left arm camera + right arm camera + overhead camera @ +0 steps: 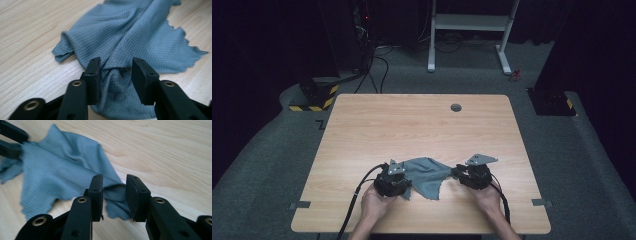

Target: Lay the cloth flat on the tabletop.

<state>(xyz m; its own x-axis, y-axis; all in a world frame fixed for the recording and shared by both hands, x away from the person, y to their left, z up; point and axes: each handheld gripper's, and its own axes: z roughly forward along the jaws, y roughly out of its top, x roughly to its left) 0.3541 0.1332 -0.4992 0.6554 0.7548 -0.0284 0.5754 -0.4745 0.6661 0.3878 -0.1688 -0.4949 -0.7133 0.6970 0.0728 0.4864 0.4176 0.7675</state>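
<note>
— Two grippers on the pale wooden table point(362, 130), near edge. Where's the crumpled grey-blue waffle-weave cloth point(428, 175)?

— Lying flat between them, rumpled, ragged edge toward the person.

— Left gripper point(115, 72)?

— Jaws parted. A fold of cloth sits in the gap; pads not pressing it.

— Right gripper point(114, 196)?

— Same: jaws apart, a corner of cloth lies between, loose on the wood.

— Hands?

— One behind each gripper; cables trail off the near edge.

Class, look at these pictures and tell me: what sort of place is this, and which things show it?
Probably a lab or recording studio, not a home. A bare wooden table stands on grey carpet, black curtains close off the space, cables trail across the floor, and a black stand foot carries yellow-and-black hazard tape.
</note>
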